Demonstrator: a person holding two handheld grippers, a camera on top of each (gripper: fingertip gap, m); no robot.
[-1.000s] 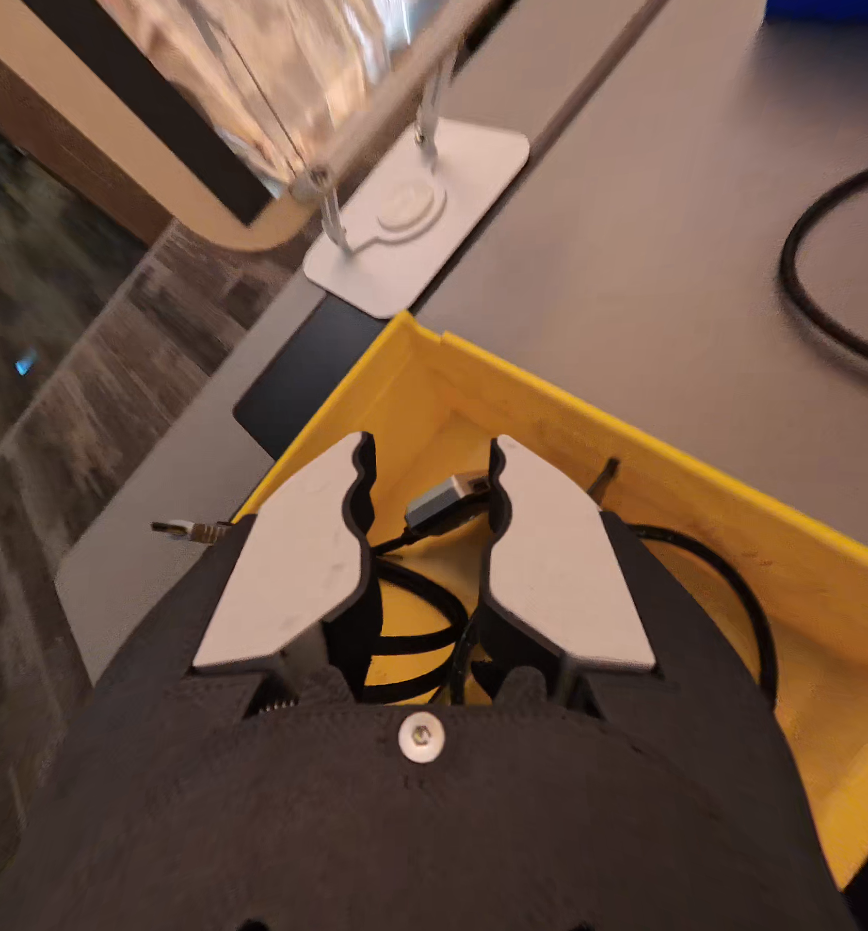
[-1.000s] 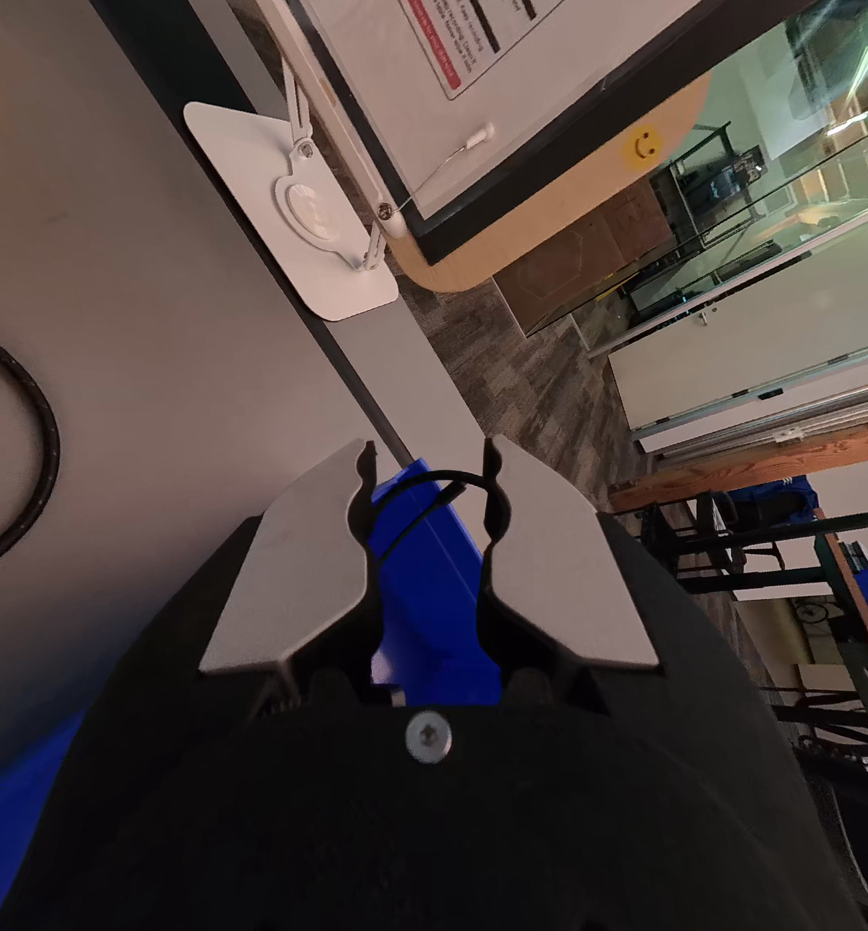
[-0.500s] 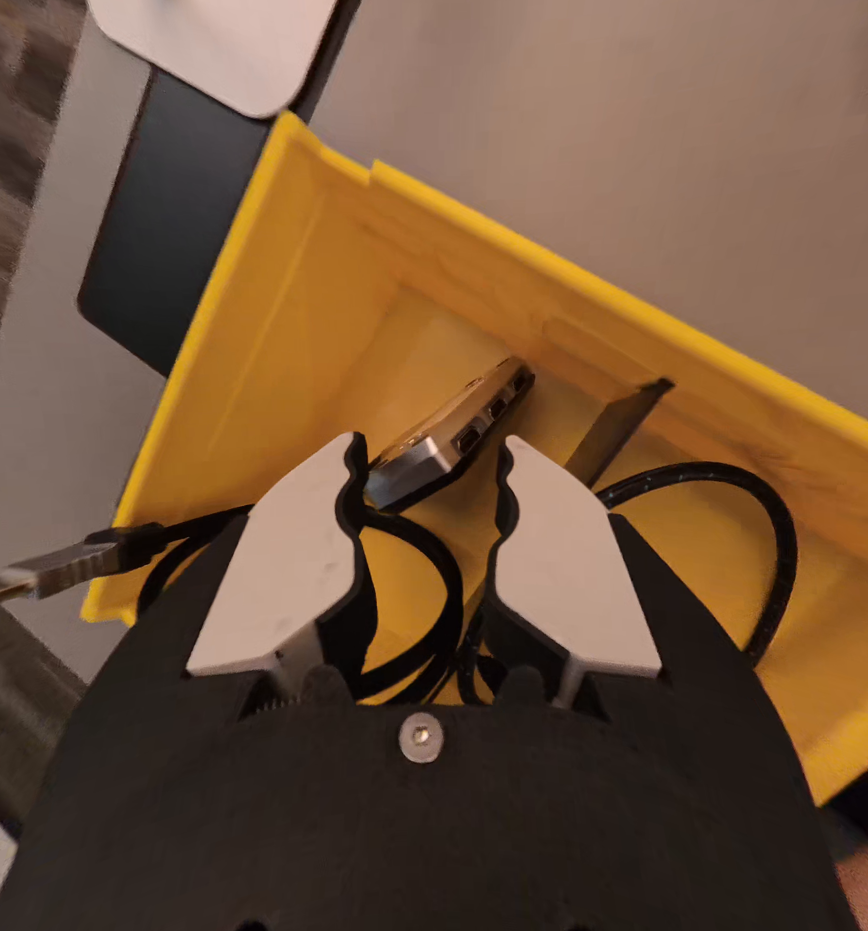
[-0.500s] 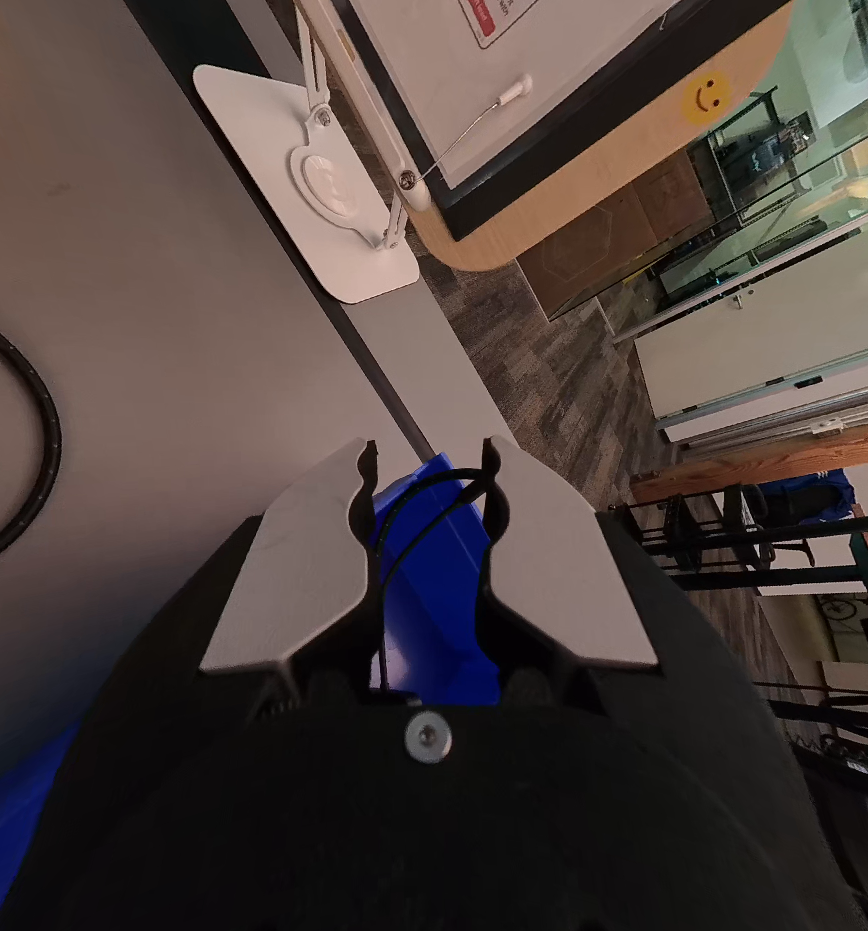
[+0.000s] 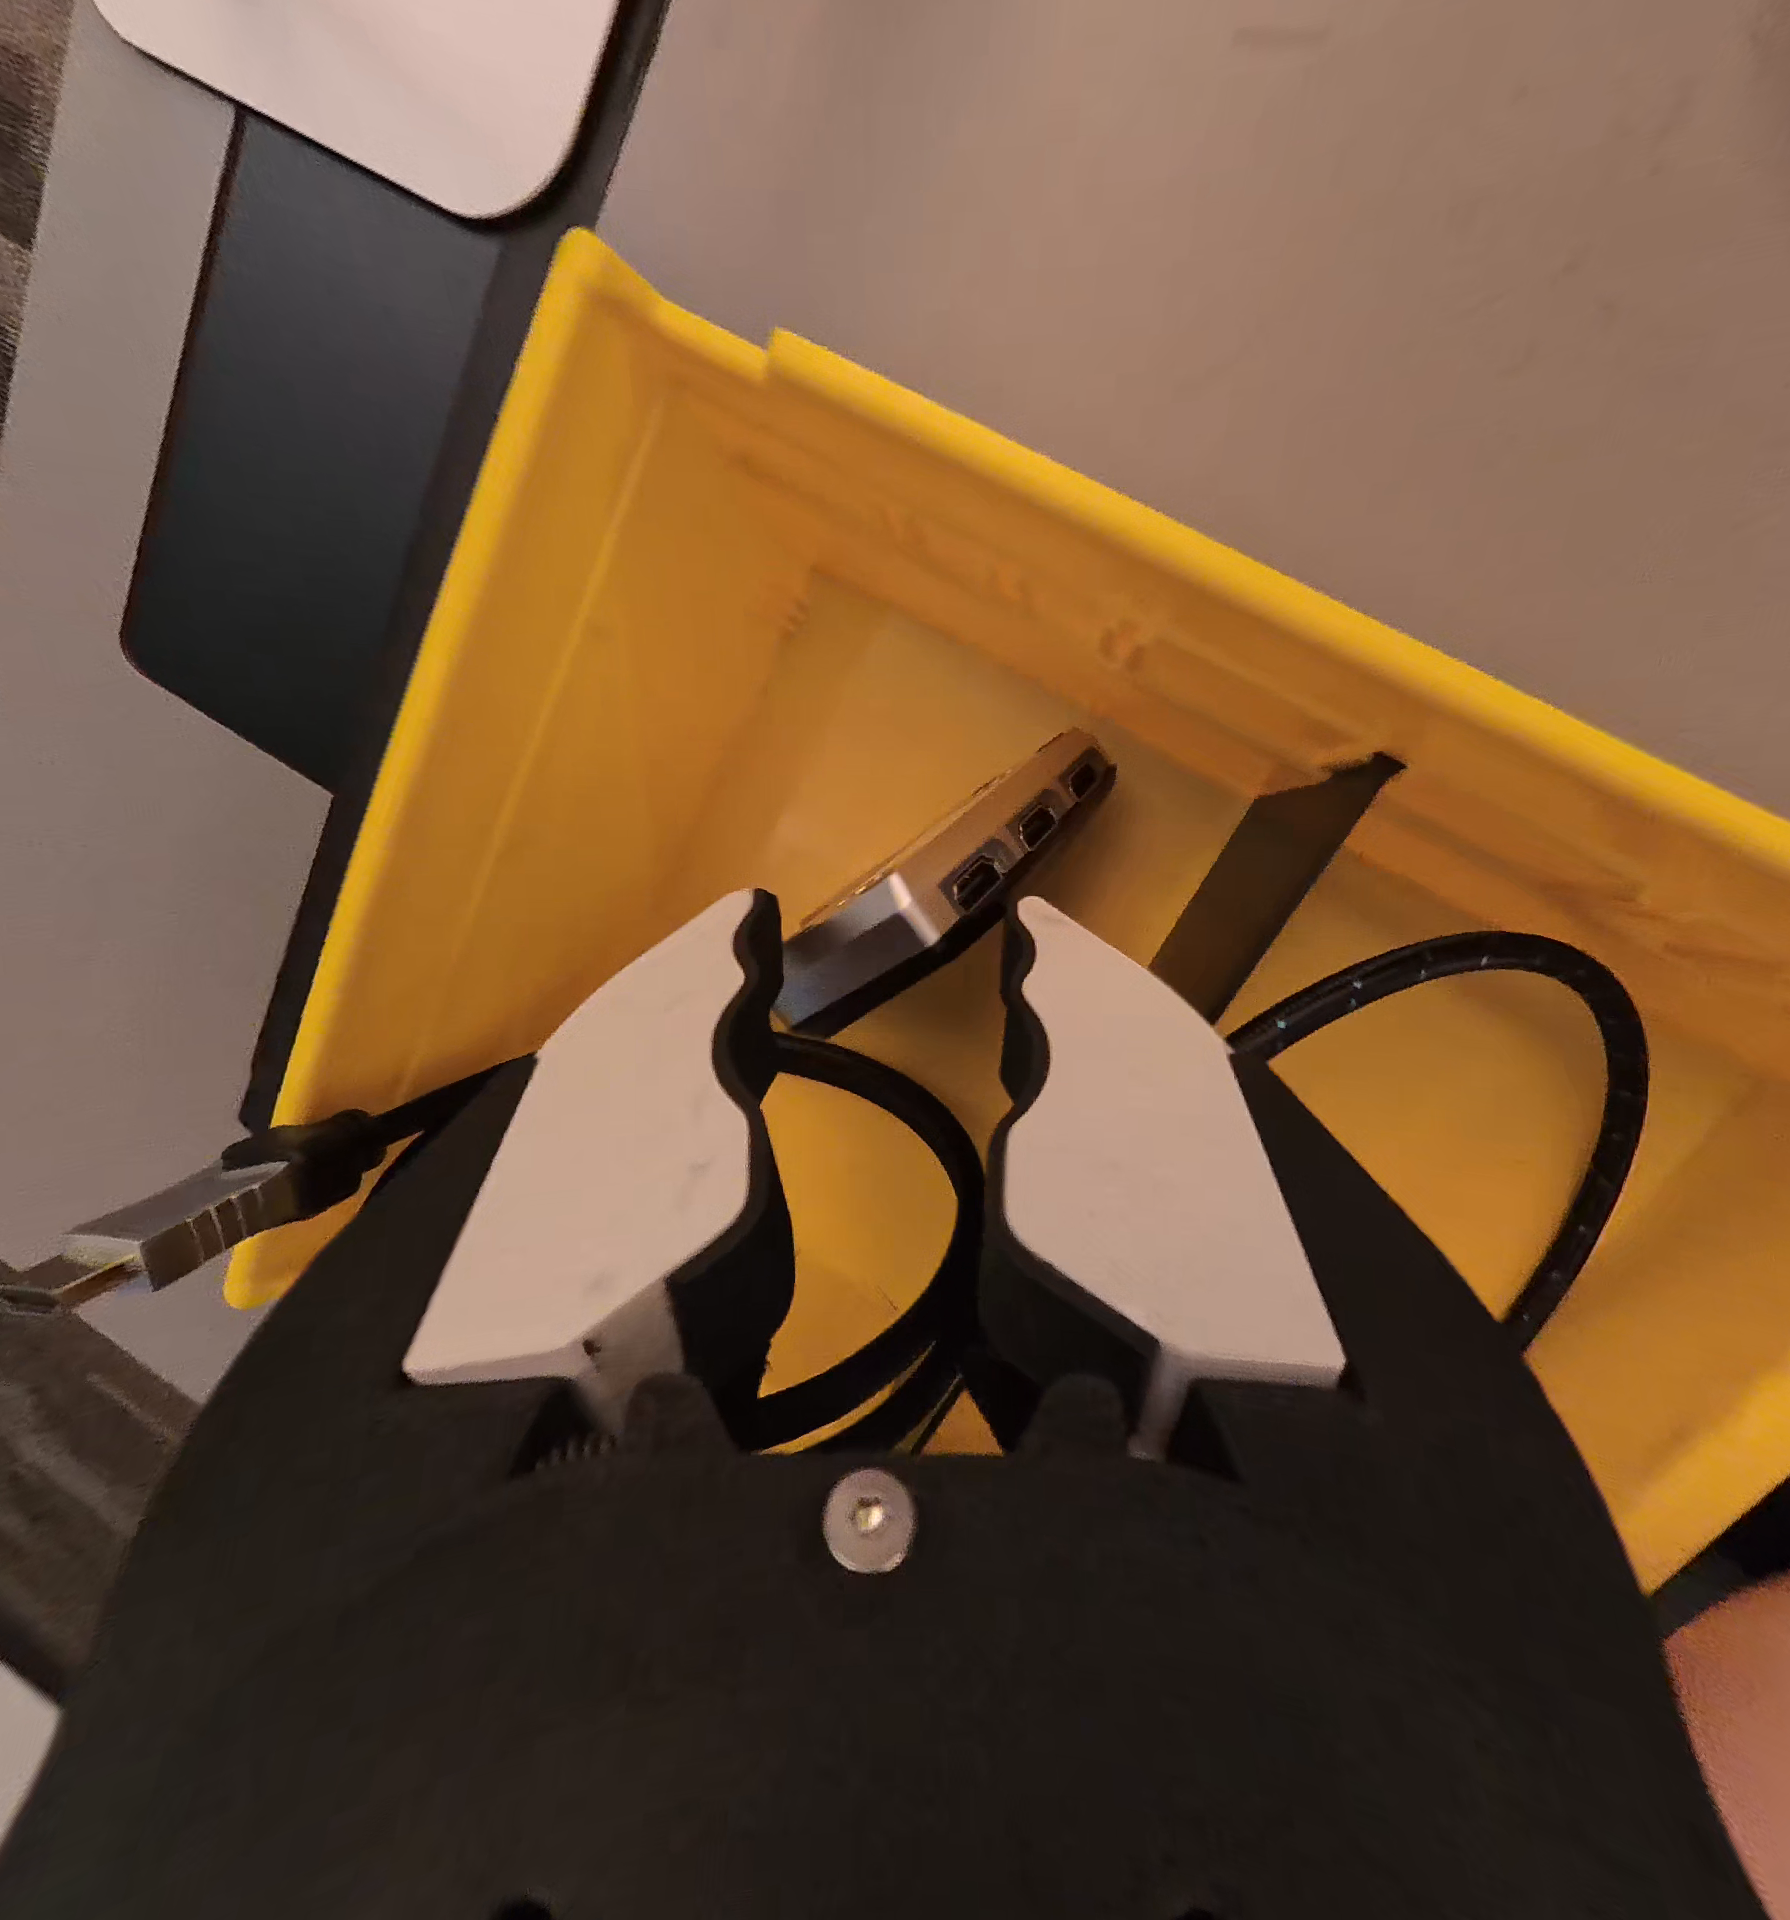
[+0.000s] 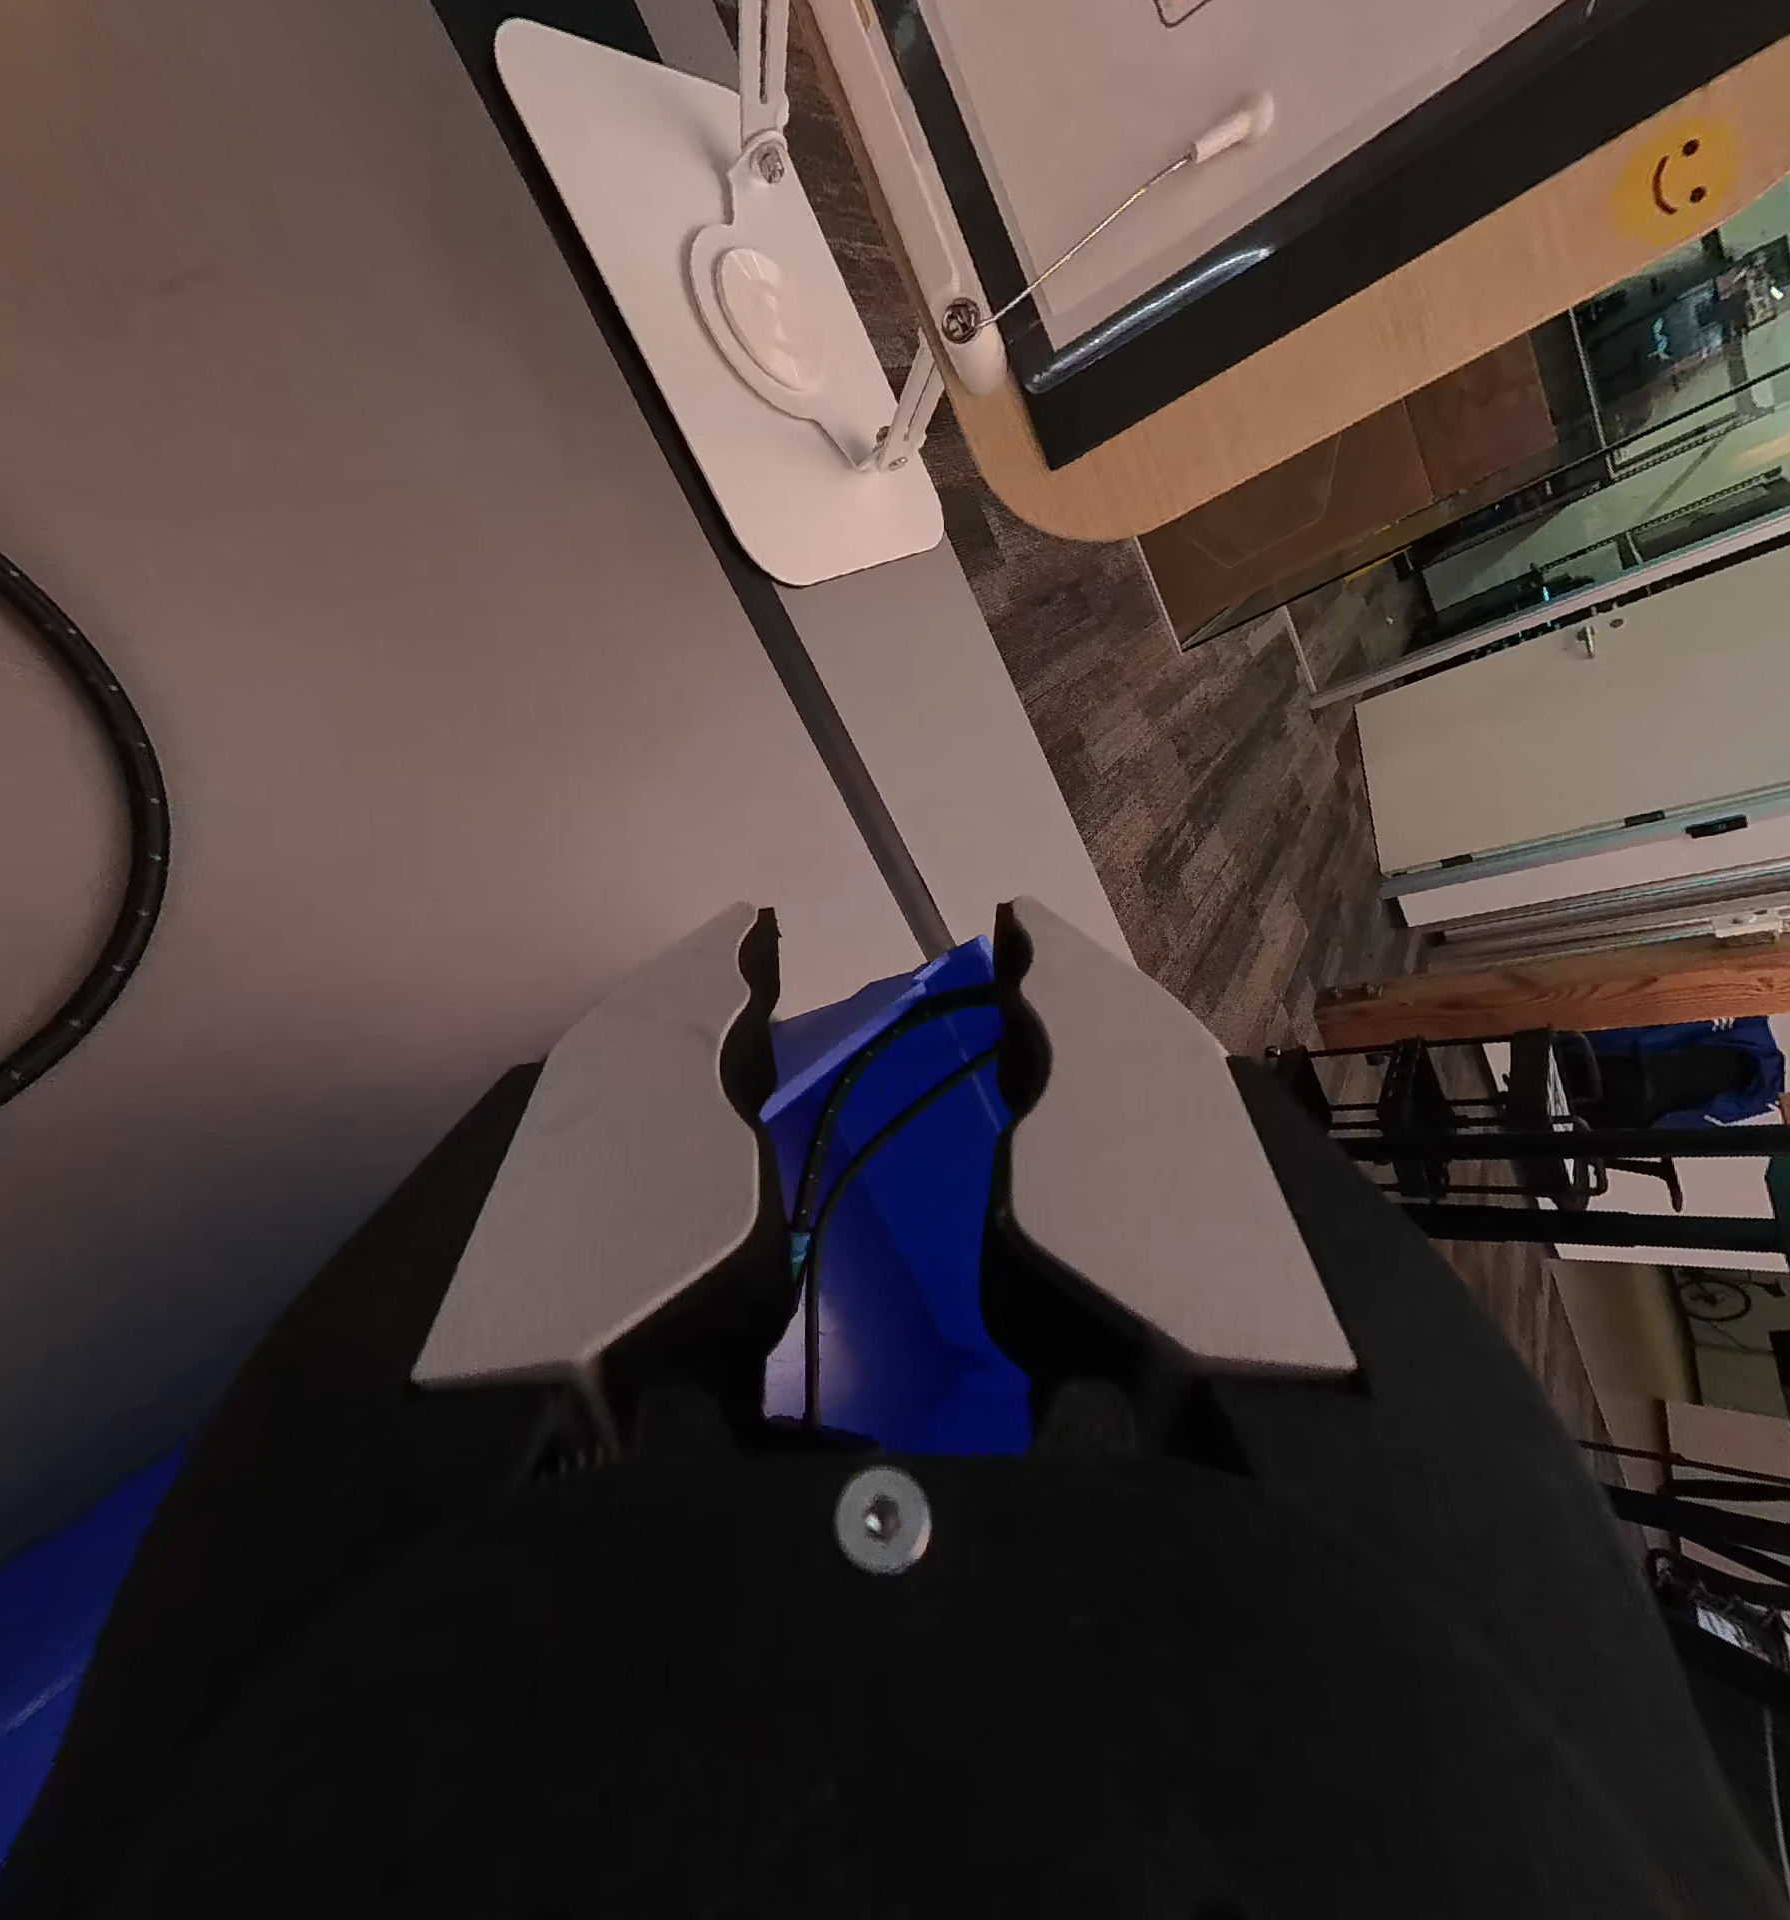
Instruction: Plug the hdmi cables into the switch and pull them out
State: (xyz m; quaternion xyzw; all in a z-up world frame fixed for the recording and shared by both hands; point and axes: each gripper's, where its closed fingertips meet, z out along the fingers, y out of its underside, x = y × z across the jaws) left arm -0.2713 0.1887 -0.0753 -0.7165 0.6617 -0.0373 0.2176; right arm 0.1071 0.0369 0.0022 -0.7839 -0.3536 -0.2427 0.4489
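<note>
In the left wrist view a grey metal HDMI switch (image 5: 932, 883) with three ports on its side lies in a yellow bin (image 5: 1286, 623). Black cables (image 5: 1587, 1101) coil in the bin around it. One cable's metal plug (image 5: 174, 1236) hangs over the bin's left wall. My left gripper (image 5: 880, 914) is open and empty, hovering just above the switch. In the right wrist view my right gripper (image 6: 886, 925) is open and empty above a blue bin (image 6: 891, 1195) that holds thin black cables (image 6: 870, 1122).
A grey table (image 5: 1286, 260) carries both bins. A white flat stand base (image 6: 725, 301) sits at its far edge beside a dark strip (image 5: 299, 468). A thick black cable (image 6: 122, 831) loops on the table left of the right gripper. Carpet floor (image 6: 1182, 779) lies beyond the edge. My hands' fingertips stand some 40 cm from each other.
The left gripper has tipped down and moved in over the yellow bin, bringing the switch close under its open fingers. The right gripper has drifted slightly over the blue bin.
</note>
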